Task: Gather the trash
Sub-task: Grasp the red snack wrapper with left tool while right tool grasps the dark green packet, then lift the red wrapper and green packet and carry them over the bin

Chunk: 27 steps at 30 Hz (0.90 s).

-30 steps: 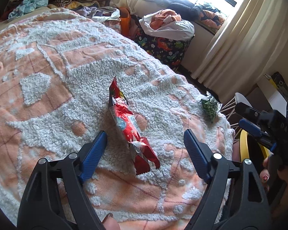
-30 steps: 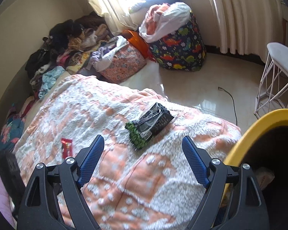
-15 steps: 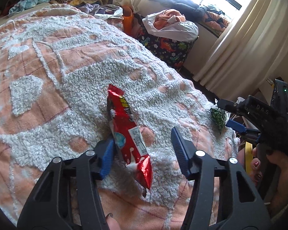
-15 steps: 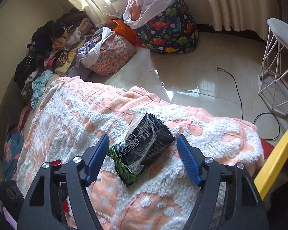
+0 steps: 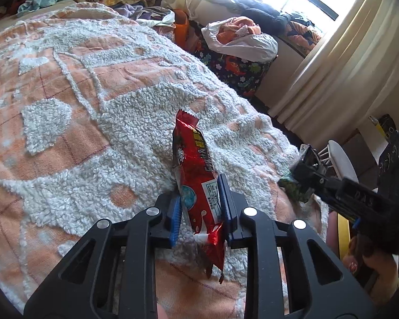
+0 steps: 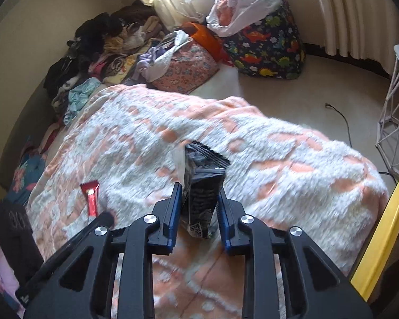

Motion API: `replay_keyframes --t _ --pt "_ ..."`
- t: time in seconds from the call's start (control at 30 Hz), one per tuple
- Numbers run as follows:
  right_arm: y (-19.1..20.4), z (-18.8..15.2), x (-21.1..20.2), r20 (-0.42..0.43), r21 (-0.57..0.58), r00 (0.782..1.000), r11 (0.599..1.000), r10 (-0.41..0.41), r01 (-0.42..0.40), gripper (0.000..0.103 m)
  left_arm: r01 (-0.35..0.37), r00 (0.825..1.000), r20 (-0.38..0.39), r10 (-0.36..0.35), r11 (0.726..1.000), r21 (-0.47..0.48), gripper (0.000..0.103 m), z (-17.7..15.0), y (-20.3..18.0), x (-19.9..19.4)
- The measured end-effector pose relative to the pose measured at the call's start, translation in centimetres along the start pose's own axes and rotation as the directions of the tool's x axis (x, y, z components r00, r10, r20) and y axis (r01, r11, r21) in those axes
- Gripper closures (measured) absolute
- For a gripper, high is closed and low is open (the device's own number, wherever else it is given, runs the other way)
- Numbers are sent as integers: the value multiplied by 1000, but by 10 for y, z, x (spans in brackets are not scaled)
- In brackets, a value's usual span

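Note:
My left gripper (image 5: 199, 194) is shut on a red snack wrapper (image 5: 196, 175), which stands up between the blue pads just above the orange and white bedspread (image 5: 93, 138). My right gripper (image 6: 198, 199) is shut on a black and green snack bag (image 6: 203, 186), held above the bedspread (image 6: 292, 164). The red wrapper (image 6: 91, 196) and the left gripper show at the left of the right wrist view. The right gripper with its bag (image 5: 298, 183) shows at the right of the left wrist view.
A yellow-rimmed bin (image 6: 383, 234) stands at the bed's right corner. Laundry bags (image 6: 263, 32) and piled clothes (image 6: 106, 47) sit beyond the bed by the curtains. A white wire stool (image 6: 396, 111) and a cable (image 6: 343, 122) are on the floor.
Both grippers moved in and closed, the left on the red wrapper and the right on the black and green bag. Both items now stand lifted between the pads.

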State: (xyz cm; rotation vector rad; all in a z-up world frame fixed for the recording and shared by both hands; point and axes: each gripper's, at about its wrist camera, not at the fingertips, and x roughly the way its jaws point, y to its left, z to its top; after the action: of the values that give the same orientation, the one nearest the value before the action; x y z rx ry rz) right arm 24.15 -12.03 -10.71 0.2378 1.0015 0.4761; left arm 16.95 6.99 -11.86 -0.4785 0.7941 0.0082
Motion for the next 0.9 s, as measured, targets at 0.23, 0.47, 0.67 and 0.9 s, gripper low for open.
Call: replay_keyframes --t 0.23,0.47,0.67,0.9 --pt "14 -18 -23 18 -44 1000 999 21 -21 81 22 1000 6 -22 999 23 87 -5 -9 -13" --pt "11 -29 -51 43 -39 998 999 37 -35 81 48 998 24 -49 997 68 88 -7 -27 -27" --pt "3 -36 -76 76 -24 996 999 35 -33 81 75 997 24 -78 991 106 88 -10 -48 -35" --pt "-14 -43 -106 122 6 992 1000 18 -19 81 101 994 21 -106 982 162 88 -17 -75 -41"
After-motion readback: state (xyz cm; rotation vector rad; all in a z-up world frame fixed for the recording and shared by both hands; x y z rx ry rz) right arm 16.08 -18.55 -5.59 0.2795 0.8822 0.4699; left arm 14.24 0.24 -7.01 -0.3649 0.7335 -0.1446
